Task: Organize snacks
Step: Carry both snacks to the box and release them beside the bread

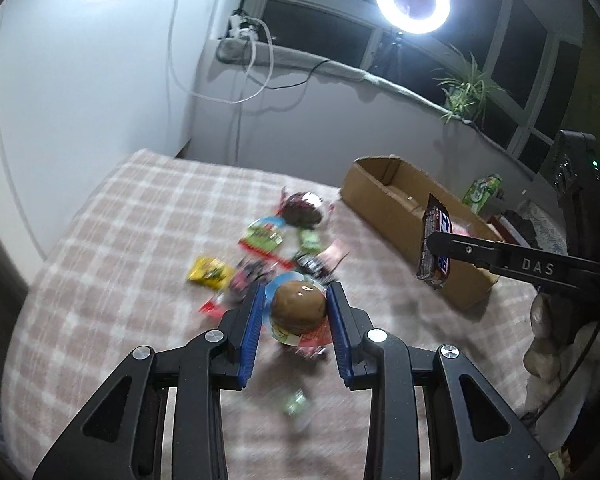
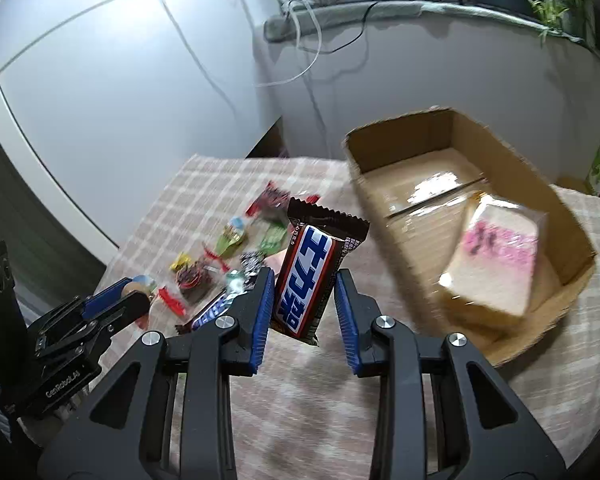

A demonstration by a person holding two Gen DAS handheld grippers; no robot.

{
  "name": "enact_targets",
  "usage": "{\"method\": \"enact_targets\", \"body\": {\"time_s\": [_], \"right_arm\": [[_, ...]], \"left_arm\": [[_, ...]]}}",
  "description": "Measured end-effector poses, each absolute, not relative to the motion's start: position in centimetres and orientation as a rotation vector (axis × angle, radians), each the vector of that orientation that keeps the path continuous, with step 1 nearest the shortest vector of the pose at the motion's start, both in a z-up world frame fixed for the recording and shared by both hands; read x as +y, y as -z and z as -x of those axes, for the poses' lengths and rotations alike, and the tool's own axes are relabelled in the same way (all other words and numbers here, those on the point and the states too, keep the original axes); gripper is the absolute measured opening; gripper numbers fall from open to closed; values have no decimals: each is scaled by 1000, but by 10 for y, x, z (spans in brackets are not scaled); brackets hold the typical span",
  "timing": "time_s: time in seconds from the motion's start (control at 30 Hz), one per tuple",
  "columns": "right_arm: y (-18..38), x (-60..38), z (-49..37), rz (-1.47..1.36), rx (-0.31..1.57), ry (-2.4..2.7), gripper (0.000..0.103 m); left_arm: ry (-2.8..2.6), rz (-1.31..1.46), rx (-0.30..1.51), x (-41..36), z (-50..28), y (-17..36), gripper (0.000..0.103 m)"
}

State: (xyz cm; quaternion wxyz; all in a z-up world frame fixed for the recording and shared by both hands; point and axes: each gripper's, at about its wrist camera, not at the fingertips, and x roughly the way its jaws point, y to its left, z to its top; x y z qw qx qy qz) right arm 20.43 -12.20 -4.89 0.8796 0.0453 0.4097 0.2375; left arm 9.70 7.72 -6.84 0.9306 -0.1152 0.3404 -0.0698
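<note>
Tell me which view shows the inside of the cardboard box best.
The right wrist view: it looks down into the cardboard box, showing its floor and a wrapped bread slice. The left wrist view shows mainly its outer wall.

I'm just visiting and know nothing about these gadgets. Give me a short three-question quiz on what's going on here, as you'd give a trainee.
1. True or false: the cardboard box already holds a wrapped slice of bread.
2. What does the right gripper hold? A) a yellow packet B) a brown chocolate bar C) nothing
3. Name the thing between the left gripper's blue fingers.

Key
1. True; it lies inside, at the box's near end.
2. B; it shows in both views.
3. A round brown bun in a clear wrapper, above the checked cloth.
</note>
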Motion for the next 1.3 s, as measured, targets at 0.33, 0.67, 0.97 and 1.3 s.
{"method": "enact_targets", "body": {"time_s": [0.33,0.67,0.97,1.3], "right_arm": [[36,-186,-217,-132,812,-391,32],[48,-241,-234,-158,835,-300,32],[64,-269,-245,-189,860,-254,32],[71,-272,-250,-183,876,-253,33]], "left_arm": [[235,205,649,33,-135,43,30],[316,190,653,-23,-182,35,30],[348,173,704,-63,-219,46,30],[360,145,741,-85,-231,56,31]]}}
